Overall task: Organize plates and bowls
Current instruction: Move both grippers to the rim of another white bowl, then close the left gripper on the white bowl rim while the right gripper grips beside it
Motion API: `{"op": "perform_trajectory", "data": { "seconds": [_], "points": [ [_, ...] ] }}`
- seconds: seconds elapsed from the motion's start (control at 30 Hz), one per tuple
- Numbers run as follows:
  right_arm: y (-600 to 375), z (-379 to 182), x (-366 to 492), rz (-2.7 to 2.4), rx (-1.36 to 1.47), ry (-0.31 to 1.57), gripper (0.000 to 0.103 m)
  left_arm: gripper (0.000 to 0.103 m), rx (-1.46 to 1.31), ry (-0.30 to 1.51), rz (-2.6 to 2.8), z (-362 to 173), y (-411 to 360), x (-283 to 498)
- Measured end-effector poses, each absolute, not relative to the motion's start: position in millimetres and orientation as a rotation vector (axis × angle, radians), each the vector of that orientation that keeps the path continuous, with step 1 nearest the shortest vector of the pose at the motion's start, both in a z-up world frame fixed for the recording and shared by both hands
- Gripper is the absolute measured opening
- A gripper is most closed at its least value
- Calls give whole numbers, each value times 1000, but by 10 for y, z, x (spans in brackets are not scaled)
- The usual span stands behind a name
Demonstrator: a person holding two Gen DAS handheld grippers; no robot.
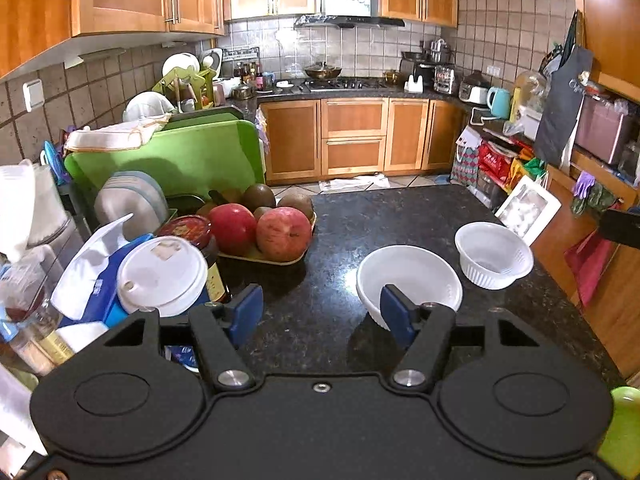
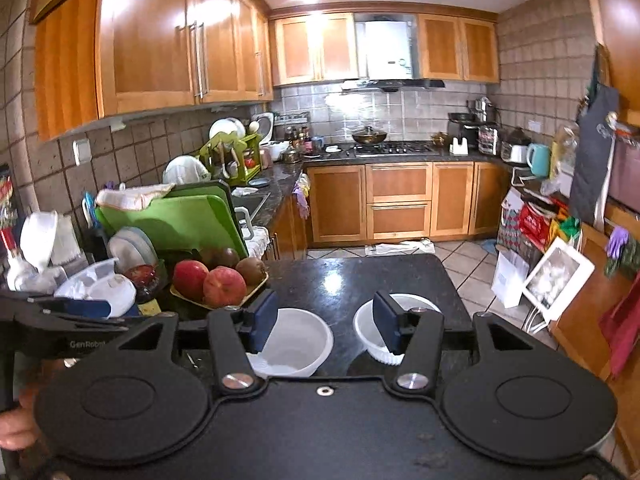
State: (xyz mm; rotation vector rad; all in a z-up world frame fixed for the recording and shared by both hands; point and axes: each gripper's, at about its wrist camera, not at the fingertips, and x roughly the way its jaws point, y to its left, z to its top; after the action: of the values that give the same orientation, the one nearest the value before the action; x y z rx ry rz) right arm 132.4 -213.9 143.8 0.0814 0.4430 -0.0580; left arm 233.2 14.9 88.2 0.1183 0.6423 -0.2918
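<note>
Two white bowls stand side by side on the dark granite counter [image 1: 360,220]: a smooth bowl [image 1: 408,276] and, to its right, a smaller ribbed bowl [image 1: 494,256]. My left gripper [image 1: 322,316] hangs open above the counter, just left of the smooth bowl, with only bare stone between its blue pads. In the right wrist view the right gripper [image 2: 325,326] is open above the gap between the smooth bowl [image 2: 298,344] and the ribbed bowl [image 2: 416,304]. Its pads overlap their rims in the picture and grip neither. Grey plates [image 1: 132,204] stand upright in a rack at the left.
A tray of apples and kiwis [image 1: 264,232] sits left of the bowls. Beside it are a red-lidded jar [image 1: 188,230], a white cup lid [image 1: 162,276] and a tissue pack [image 1: 96,276]. Green cutting boards [image 1: 176,156] lean behind. The counter's right edge drops to the floor.
</note>
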Motion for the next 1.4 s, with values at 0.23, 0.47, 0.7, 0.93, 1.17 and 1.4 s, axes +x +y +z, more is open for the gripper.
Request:
{"op": "perform_trajectory", "data": {
  "seconds": [0.23, 0.47, 0.7, 0.93, 1.17, 1.4],
  "points": [
    [-2369, 1238, 1796, 15, 132, 579, 52, 66, 148, 693, -273, 784, -41, 2572],
    [-2492, 876, 2292, 30, 193, 725, 47, 64, 191, 719, -287, 652, -265, 2775],
    [-2520, 448, 2762, 2, 226, 859, 45, 63, 218, 784, -308, 420, -416, 3084],
    [-2491, 190, 3026, -6, 263, 925, 40, 60, 212, 850, -317, 231, -459, 3299],
    [-2422, 106, 3144, 4, 256, 949, 32, 57, 220, 882, -336, 156, -530, 3384],
    [-2406, 59, 3204, 12, 271, 975, 27, 51, 232, 890, -349, 88, -592, 3443]
  ]
}}
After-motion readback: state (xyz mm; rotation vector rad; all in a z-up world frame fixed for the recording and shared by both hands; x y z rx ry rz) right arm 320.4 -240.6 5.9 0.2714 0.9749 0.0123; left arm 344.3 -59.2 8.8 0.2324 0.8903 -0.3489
